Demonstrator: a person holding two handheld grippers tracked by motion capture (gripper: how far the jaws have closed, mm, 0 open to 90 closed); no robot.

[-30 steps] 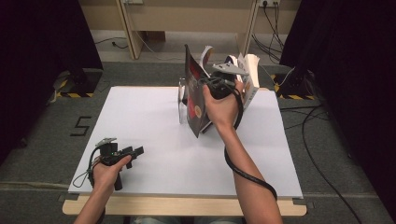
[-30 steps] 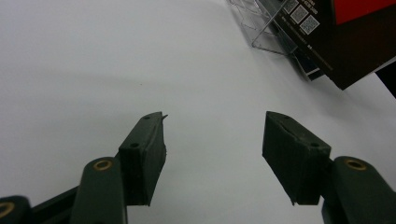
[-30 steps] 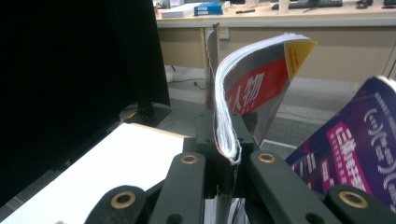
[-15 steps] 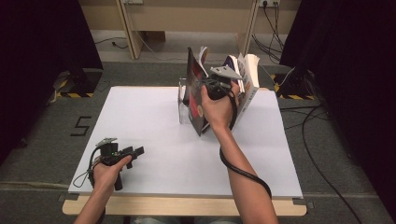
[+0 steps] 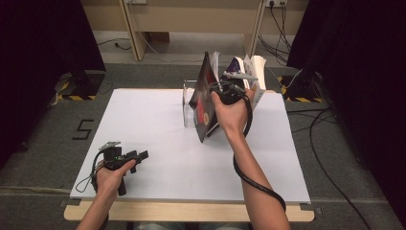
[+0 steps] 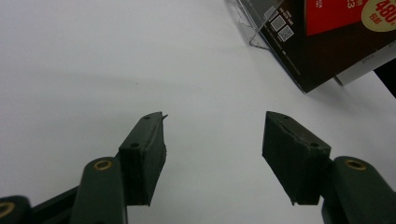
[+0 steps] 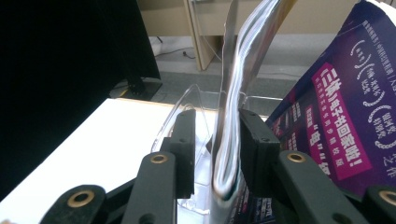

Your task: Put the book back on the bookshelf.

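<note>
A dark-covered magazine [image 5: 203, 103] leans in a clear acrylic stand [image 5: 187, 104] at the back middle of the white table [image 5: 158, 139], beside a purple book [image 5: 235, 66]. My right gripper [image 5: 225, 91] is at the magazine's top edge. In the right gripper view its jaws [image 7: 218, 119] have just been opening. The magazine's glossy edge [image 7: 233, 93] stands between them, with a gap on the left side. The purple book [image 7: 345, 116] is at the right. My left gripper [image 5: 139, 157] rests at the front left, open [image 6: 212, 135], with nothing between its fingers.
The dark magazine's corner [image 6: 336, 42] and the stand's foot [image 6: 252, 23] lie ahead of the left gripper. A wooden frame [image 5: 139, 33] stands behind the table, cables [image 5: 330, 120] run on the floor at the right, and dark curtains hang on both sides.
The right hand has shifted slightly, and the fanned pages now stand closer together and more upright by the dark cover. The left hand has not moved.
</note>
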